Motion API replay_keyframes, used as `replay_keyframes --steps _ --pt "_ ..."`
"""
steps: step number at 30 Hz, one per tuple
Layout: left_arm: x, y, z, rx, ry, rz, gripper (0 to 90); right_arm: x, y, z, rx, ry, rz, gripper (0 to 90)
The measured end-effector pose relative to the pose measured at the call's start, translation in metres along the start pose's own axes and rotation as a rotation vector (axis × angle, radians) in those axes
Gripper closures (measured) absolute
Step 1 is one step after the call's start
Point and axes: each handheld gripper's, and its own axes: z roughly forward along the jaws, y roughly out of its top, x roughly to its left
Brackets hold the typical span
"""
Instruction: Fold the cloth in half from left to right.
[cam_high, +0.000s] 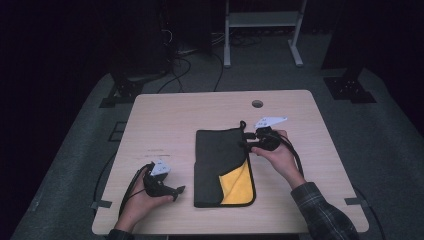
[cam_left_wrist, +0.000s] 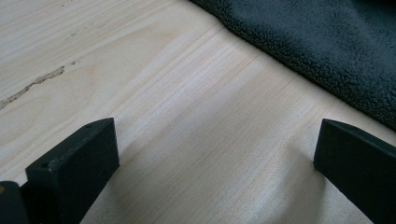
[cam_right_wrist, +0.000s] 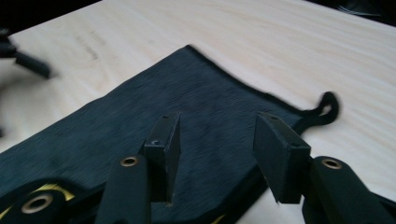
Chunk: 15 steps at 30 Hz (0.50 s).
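A dark grey cloth (cam_high: 220, 160) lies folded in the middle of the wooden table (cam_high: 165, 115), with a yellow inner side (cam_high: 237, 187) showing at its near right corner. A small hanging loop (cam_high: 242, 124) sticks out at its far right corner. My right gripper (cam_high: 248, 142) hovers at the cloth's right edge. In the right gripper view its jaws (cam_right_wrist: 219, 144) stand apart over the cloth (cam_right_wrist: 140, 121), with nothing between the pads and the loop (cam_right_wrist: 327, 105) just beyond. My left gripper (cam_high: 177, 192) rests open on bare wood left of the cloth (cam_left_wrist: 327, 46).
A round cable hole (cam_high: 257, 103) sits near the table's far edge. Behind the table stand a white frame (cam_high: 262, 30) and floor cables (cam_high: 190, 70). Bare wood runs along the left and far sides of the cloth.
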Motion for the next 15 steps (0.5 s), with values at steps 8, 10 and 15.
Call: replay_keyframes --steps 8,10,15 --pt "0.0 0.0 0.0 0.0 -0.002 -0.004 0.0 0.032 -0.015 -0.005 0.025 0.068 -0.049 49.2" --pt "0.0 0.0 0.0 0.001 -0.002 -0.004 0.0 0.04 -0.019 -0.004 0.035 0.082 -0.061 49.2" --pt "0.0 0.0 0.0 0.003 -0.002 -0.002 0.0 0.062 -0.024 0.002 0.048 0.136 -0.086 48.6"
